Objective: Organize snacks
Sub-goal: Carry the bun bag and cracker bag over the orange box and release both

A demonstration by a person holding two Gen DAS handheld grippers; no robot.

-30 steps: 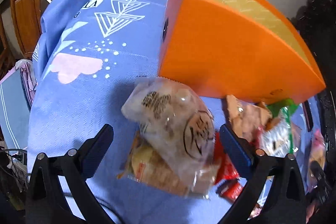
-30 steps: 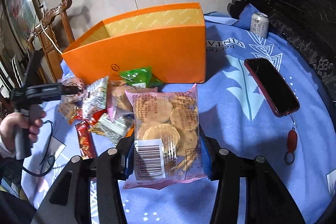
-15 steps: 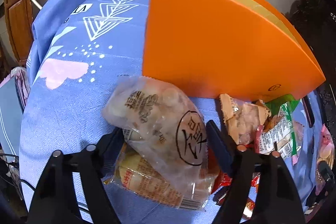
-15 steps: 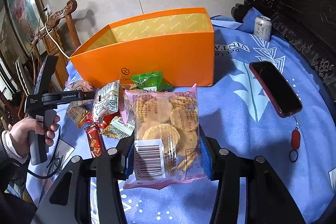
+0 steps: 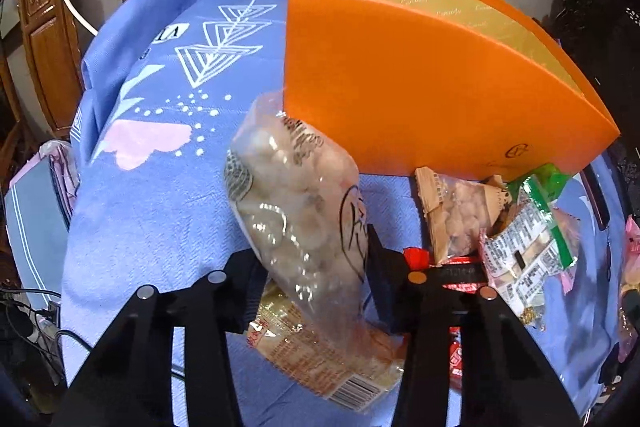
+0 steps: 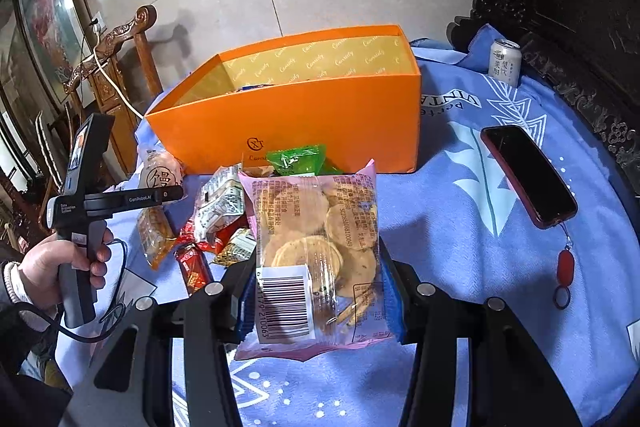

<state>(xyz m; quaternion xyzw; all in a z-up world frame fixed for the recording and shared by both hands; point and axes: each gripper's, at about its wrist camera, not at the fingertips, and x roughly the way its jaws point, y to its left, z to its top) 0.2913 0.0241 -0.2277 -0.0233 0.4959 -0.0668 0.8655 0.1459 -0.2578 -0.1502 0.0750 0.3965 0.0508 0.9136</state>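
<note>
Now that our left gripper [image 5: 312,263], wide apart a second ago, is closing on the clear bag of pale round buns [image 5: 296,203], its pads apparently touching, both hands are loaded: our right gripper [image 6: 312,291] pinches the pink-edged cracker packet [image 6: 316,251] before the orange cardboard box [image 6: 304,115], presumably next.

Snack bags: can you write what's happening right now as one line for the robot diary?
left gripper: jaws closing on clear bun bag | right gripper: holds pink cracker bag | orange box: open, behind snack pile
</note>
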